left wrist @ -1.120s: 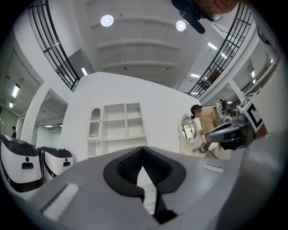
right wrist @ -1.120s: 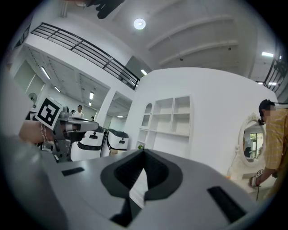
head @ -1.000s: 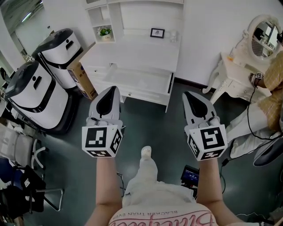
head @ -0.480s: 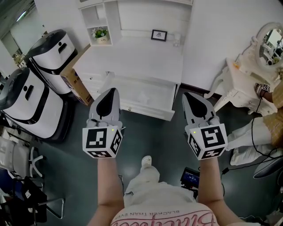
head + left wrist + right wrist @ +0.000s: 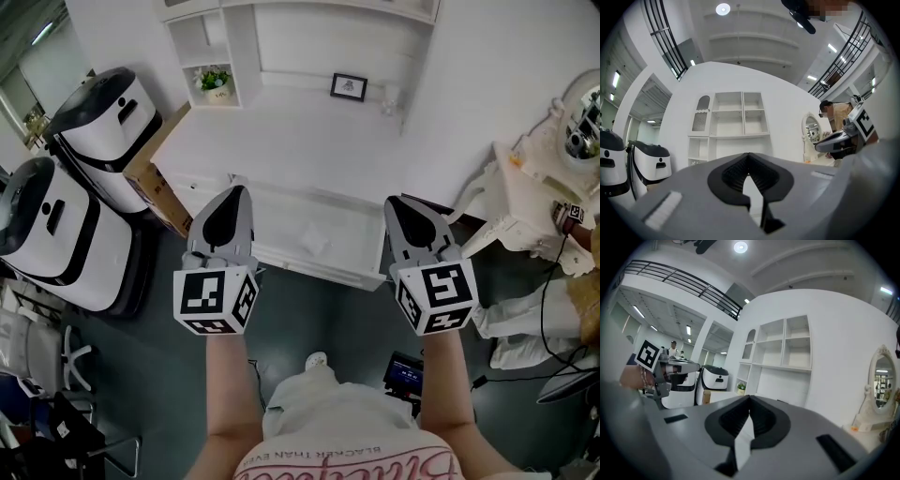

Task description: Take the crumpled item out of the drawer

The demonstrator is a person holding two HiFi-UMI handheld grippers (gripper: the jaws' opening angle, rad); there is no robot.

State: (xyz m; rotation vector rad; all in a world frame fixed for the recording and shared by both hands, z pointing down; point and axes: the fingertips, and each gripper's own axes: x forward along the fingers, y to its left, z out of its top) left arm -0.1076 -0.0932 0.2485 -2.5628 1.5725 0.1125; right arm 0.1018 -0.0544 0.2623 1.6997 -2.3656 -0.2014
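A white desk (image 5: 309, 141) stands ahead with its drawer (image 5: 323, 269) pulled open. Inside the drawer lies a pale crumpled item (image 5: 315, 245). In the head view my left gripper (image 5: 235, 192) hangs over the drawer's left end and my right gripper (image 5: 399, 202) over its right end, both above it and apart from the item. Each is shut with nothing between its jaws. The left gripper view shows the left gripper (image 5: 749, 156) closed against white shelves (image 5: 736, 119). The right gripper (image 5: 750, 398) looks the same in its own view. The drawer does not show in either gripper view.
Two white and black machines (image 5: 108, 117) (image 5: 47, 230) and a cardboard box (image 5: 150, 173) stand left of the desk. A white vanity table (image 5: 539, 187) and a seated person (image 5: 562, 300) are at the right. A small device (image 5: 403, 373) lies on the dark floor by my feet.
The desk and open drawer have come closer and now lie under the gripper tips. Both grippers keep their pose and stay shut.
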